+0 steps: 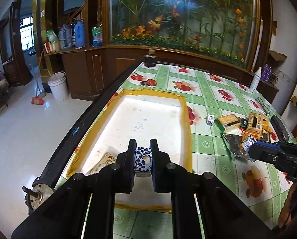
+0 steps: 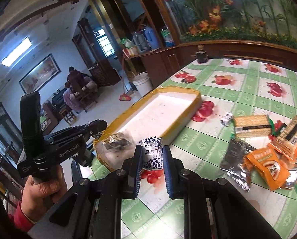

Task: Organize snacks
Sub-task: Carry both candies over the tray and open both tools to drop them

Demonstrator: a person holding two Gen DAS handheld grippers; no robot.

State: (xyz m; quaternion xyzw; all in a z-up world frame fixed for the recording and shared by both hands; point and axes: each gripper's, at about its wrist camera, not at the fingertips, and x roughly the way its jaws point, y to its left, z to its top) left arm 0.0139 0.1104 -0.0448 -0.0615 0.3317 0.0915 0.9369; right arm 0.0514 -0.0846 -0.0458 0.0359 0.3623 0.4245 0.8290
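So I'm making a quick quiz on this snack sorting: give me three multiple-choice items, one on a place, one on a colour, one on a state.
1. Where is the loose pile of snacks?
A. on the tablecloth beside the tray
B. inside the tray
C. on the floor

2. What colour is the tray's rim?
A. blue
B. yellow
C. red

3. What is the left gripper doing?
A. hanging open and empty
B. gripping a bottle
C. shut on a wrapped candy

Answers: 1 A, the packets lie on the green checked tablecloth. 2 B, yellow tape runs along the edge. 3 C, the blue-and-white wrapped candy sits pinched between its fingers.
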